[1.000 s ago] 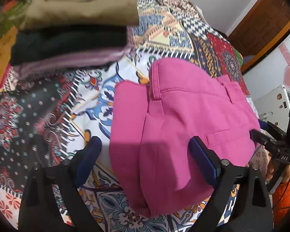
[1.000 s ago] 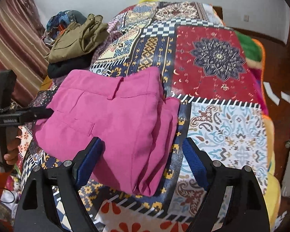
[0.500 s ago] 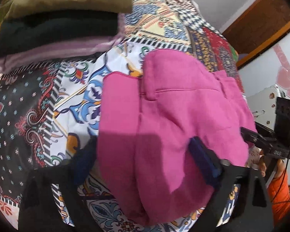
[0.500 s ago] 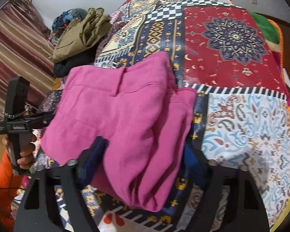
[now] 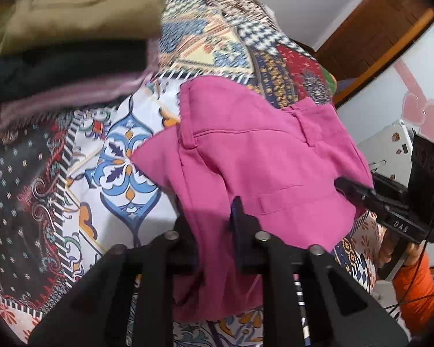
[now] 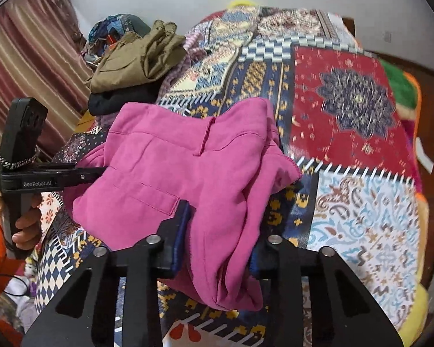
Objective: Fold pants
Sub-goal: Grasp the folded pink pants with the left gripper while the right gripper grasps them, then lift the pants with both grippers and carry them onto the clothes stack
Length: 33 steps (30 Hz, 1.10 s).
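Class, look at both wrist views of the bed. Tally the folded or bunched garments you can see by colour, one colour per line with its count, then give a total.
Pink pants: 1
Olive garment: 1
Black garment: 1
Mauve garment: 1
Total: 4

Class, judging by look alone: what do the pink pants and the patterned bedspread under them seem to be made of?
Pink pants: probably a woven cotton-type cloth, matte; visible stitched seams and pocket welt, soft folds. Patterned bedspread: likely a thin printed fabric, smooth and flat; the patchwork motifs look printed rather than sewn, though blur leaves it uncertain.
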Each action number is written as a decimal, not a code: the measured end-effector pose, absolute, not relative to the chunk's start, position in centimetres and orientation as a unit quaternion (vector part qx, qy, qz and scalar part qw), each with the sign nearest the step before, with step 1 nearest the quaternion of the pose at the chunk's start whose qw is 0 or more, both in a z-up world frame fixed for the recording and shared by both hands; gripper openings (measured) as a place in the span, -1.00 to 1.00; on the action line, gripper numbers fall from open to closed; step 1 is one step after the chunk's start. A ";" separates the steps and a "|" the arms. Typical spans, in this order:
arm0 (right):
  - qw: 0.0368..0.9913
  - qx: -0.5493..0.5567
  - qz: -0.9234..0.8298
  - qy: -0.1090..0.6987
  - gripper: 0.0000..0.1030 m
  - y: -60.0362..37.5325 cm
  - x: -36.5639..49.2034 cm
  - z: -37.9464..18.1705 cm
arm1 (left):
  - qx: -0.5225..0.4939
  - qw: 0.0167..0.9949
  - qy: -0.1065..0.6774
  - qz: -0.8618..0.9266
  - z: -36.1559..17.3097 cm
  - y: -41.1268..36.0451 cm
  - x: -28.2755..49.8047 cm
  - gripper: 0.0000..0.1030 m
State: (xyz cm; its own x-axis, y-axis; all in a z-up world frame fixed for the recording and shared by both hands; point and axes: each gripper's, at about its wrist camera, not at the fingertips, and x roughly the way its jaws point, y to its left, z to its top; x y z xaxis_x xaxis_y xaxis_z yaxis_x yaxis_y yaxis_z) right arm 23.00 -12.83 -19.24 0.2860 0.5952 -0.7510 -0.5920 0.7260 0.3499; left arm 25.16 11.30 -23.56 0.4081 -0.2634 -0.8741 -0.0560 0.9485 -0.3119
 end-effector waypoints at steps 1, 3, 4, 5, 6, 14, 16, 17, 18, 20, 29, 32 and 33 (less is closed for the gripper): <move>0.806 0.000 0.369 0.462 -0.49 -13.0 22.9 -18.8 | -0.138 0.832 0.533 -0.064 -23.1 11.0 24.9 -0.73; 0.811 -0.001 0.370 0.453 -0.53 -13.1 22.8 -18.1 | -0.135 0.840 0.522 -0.068 -22.3 10.6 24.3 -0.74; 0.814 -0.001 0.370 0.448 -0.53 -13.3 22.6 -17.7 | -0.134 0.842 0.518 -0.068 -21.9 10.5 24.1 -0.75; 0.816 -0.001 0.371 0.444 -0.54 -13.4 22.5 -17.3 | -0.134 0.846 0.512 -0.068 -21.3 10.4 23.9 -0.75; 0.817 0.001 0.372 0.440 -0.54 -13.5 22.4 -16.9 | -0.133 0.849 0.508 -0.065 -20.8 10.5 23.6 -0.75; 0.837 0.008 0.385 0.389 -0.54 -12.9 21.2 -11.8 | -0.118 0.881 0.455 -0.045 -15.1 11.1 21.5 -0.75; 0.842 0.008 0.388 0.374 -0.54 -12.4 21.1 -10.3 | -0.110 0.891 0.439 -0.039 -13.2 11.4 21.0 -0.75; 0.846 0.009 0.390 0.364 -0.54 -12.1 21.0 -9.3 | -0.111 0.894 0.433 -0.037 -12.4 11.6 20.8 -0.75; 0.849 0.010 0.393 0.354 -0.54 -11.8 20.9 -8.4 | -0.111 0.899 0.423 -0.034 -11.3 12.0 20.6 -0.75; 0.854 0.009 0.398 0.335 -0.54 -11.2 20.6 -6.8 | -0.112 0.905 0.408 -0.030 -9.8 12.7 20.4 -0.75; 0.866 0.009 0.420 0.269 -0.54 -6.2 21.4 -1.4 | -0.117 0.928 0.355 0.008 -3.6 17.8 20.7 -0.75; 0.866 0.012 0.428 0.258 -0.54 -4.2 22.3 -0.7 | -0.111 0.930 0.351 0.022 -2.9 19.7 21.4 -0.75; 0.864 0.014 0.433 0.256 -0.54 -3.2 22.8 -0.6 | -0.106 0.930 0.351 0.031 -2.6 20.5 21.6 -0.75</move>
